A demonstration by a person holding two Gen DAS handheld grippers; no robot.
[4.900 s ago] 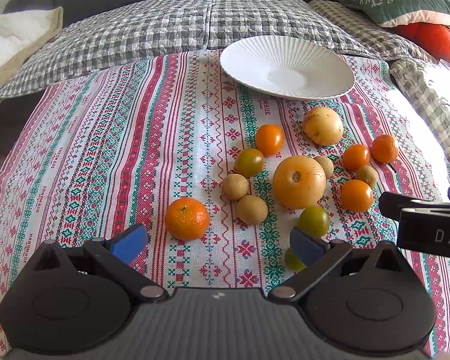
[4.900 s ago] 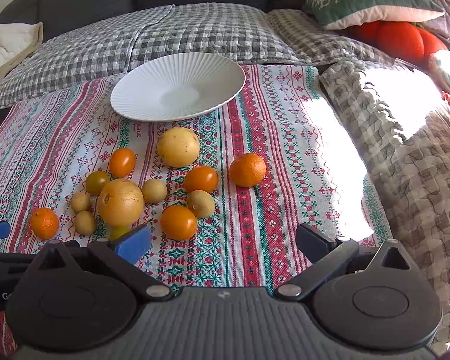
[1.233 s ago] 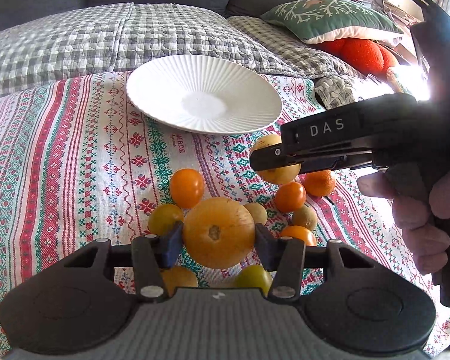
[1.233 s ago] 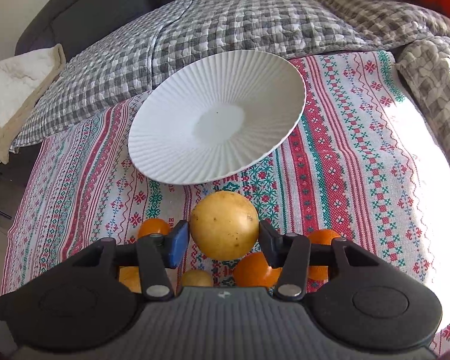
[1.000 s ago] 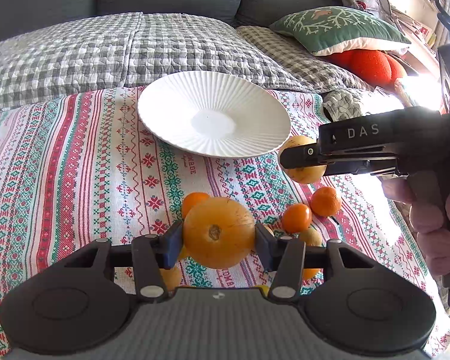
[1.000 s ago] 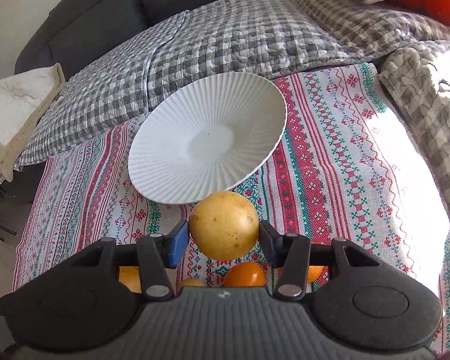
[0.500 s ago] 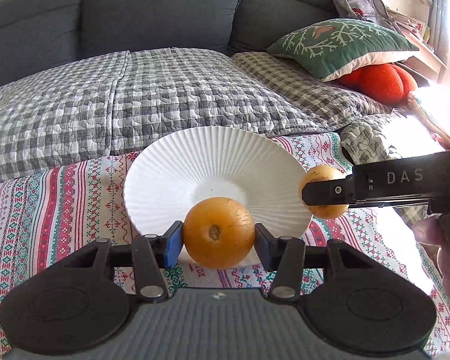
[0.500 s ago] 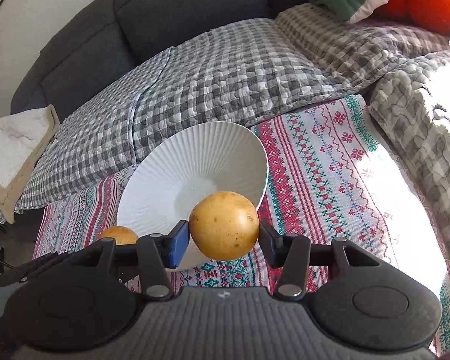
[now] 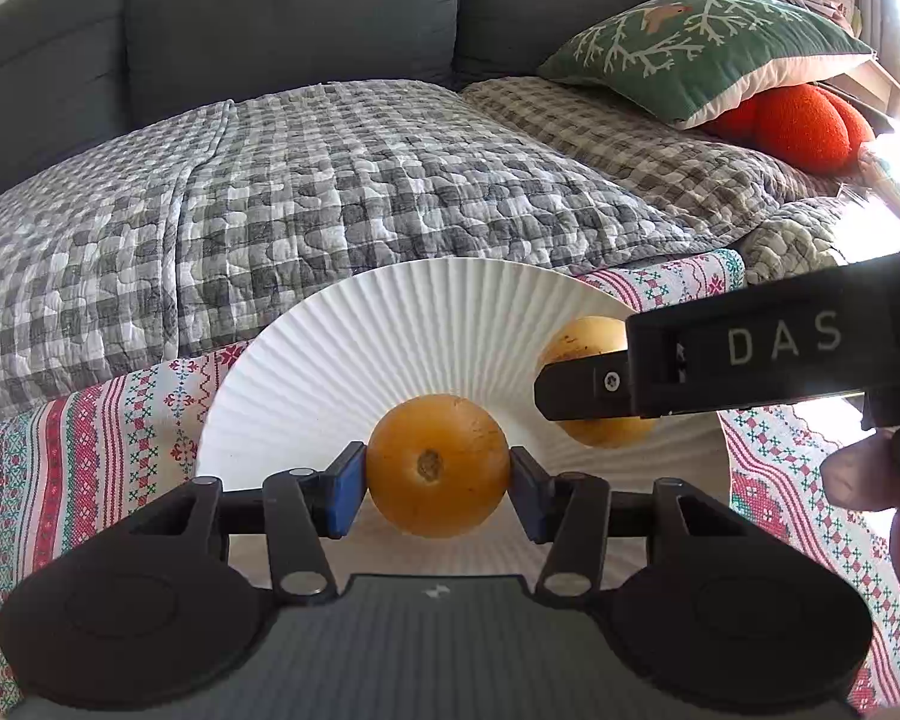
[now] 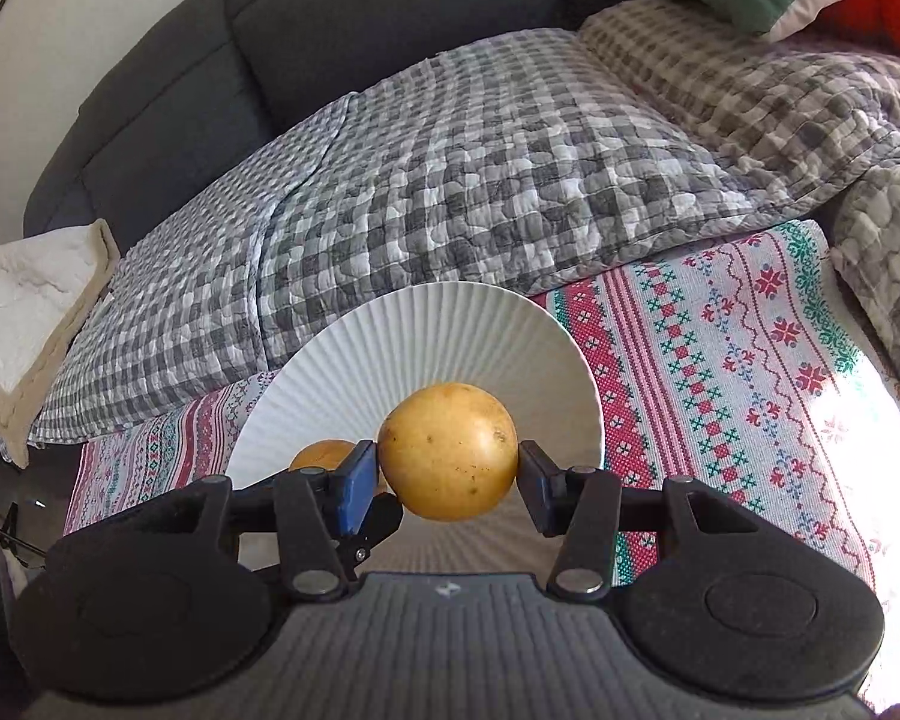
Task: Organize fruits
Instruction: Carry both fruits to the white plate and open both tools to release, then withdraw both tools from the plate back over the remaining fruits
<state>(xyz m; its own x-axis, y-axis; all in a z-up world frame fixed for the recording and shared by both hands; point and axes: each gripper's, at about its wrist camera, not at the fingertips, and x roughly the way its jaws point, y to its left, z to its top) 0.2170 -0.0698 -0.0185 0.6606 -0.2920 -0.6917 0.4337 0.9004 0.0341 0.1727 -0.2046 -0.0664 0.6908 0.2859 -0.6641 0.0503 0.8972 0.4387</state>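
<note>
Nearest me, my left gripper (image 9: 438, 483) is clamped on a big orange fruit (image 9: 438, 465), a pad pressed to each side, its stem dimple turned my way. My right gripper (image 10: 448, 474) grips a yellow speckled fruit (image 10: 448, 451) the same way. Both fruits hang over the near part of the white ribbed plate (image 9: 402, 312), the yellow one to the right of the orange one, near but apart. My right hand (image 9: 888, 480) shows at the right edge of the left view. The plate sits on a red-and-green patterned cloth (image 10: 744, 360). Beyond it, a grey checked quilt (image 9: 306, 180) over a dark grey sofa (image 9: 294, 18). Far right, a green cushion (image 9: 708, 48) and something fuzzy and orange (image 9: 804, 126).
</note>
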